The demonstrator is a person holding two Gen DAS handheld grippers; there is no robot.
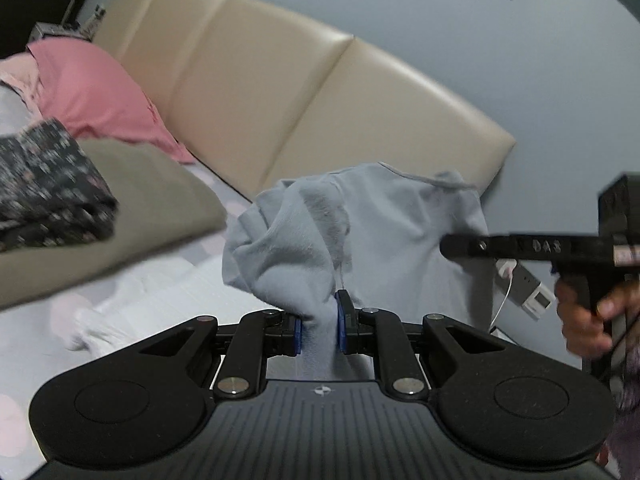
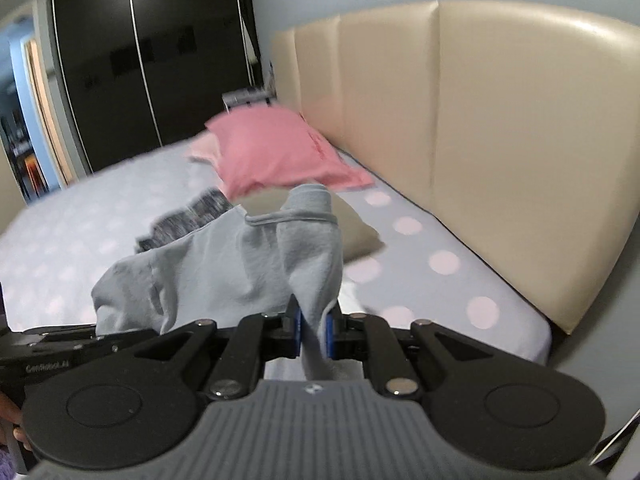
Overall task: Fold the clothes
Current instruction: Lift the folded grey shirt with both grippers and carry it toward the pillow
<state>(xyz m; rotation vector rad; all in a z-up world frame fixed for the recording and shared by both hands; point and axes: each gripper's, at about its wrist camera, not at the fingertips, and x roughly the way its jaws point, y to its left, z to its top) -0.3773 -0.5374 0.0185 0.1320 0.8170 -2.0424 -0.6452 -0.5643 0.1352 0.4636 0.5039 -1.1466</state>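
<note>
A light grey-blue garment point(image 1: 360, 232) hangs bunched in the air above the bed, held by both grippers. My left gripper point(image 1: 319, 330) is shut on one part of it, cloth pinched between the blue pads. My right gripper point(image 2: 313, 332) is shut on another part of the same garment point(image 2: 224, 268). In the left wrist view the right gripper point(image 1: 450, 246) shows at the right, its tip against the garment. In the right wrist view the left gripper's body point(image 2: 60, 346) shows at the lower left.
The bed point(image 2: 404, 256) has a pale dotted sheet and a beige padded headboard point(image 2: 500, 140). A pink pillow point(image 1: 92, 92) lies by the headboard. An olive cloth point(image 1: 132, 200) and a dark flowered folded garment point(image 1: 44, 188) lie at the left. A dark wardrobe point(image 2: 152, 52) stands behind.
</note>
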